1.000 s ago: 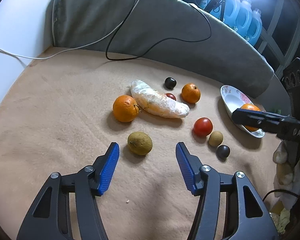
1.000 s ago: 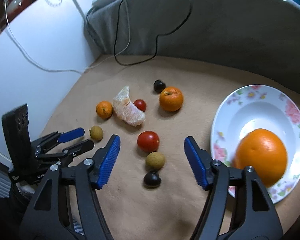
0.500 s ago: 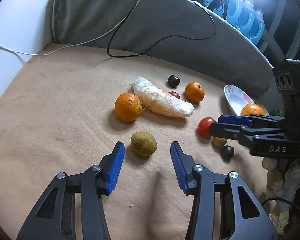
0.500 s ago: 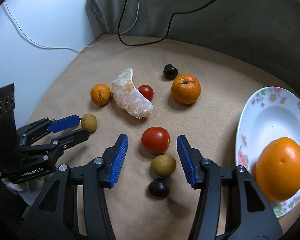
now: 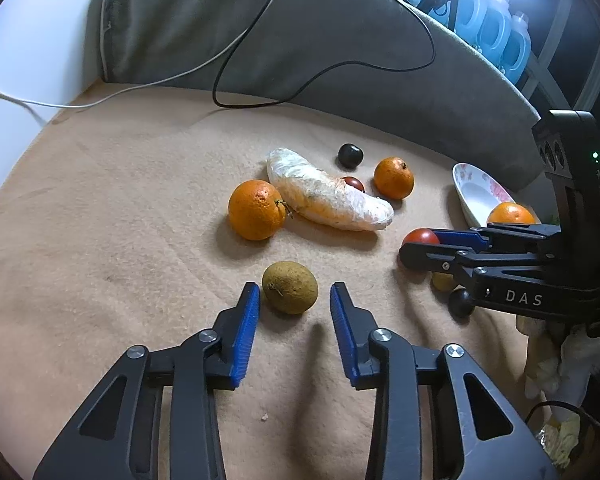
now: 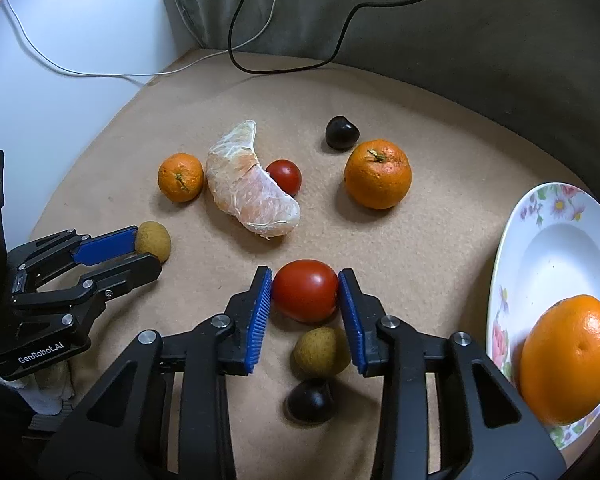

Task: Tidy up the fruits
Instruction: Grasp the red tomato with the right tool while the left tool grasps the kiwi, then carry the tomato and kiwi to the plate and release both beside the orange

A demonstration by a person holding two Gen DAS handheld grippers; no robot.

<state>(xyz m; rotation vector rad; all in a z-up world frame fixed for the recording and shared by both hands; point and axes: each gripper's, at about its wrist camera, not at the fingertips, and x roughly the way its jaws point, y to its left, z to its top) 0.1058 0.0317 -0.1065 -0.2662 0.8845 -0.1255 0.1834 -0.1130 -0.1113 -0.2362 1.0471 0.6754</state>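
A tan blanket [image 6: 440, 240] is spread before a grey cushion [image 6: 440, 40], over which a black cable [image 6: 340, 52] and a white cable [image 6: 100, 74] are trailed. At the right edge a flowered plate [image 6: 548, 248] is seen with a large orange [image 6: 568, 360] resting in it.

The right gripper [image 6: 305, 292] is closing around a red tomato [image 6: 305, 290]; its blue pads are seen at the tomato's two sides, just touching or nearly so. The left gripper [image 5: 290, 300] is closing too, its jaws apart on either side of a brownish-green round fruit [image 5: 290, 287], with small gaps visible.

A peeled pomelo segment [image 6: 248, 188] lies mid-blanket between a small tangerine [image 6: 180, 177] and a small tomato [image 6: 285, 176]. A larger tangerine [image 6: 377, 179] sits to the right, a dark chestnut-like fruit [image 6: 342, 132] just behind it. Between the right gripper's arms a second brownish fruit [image 6: 320, 352] and another dark fruit [image 6: 310, 400] are seen.
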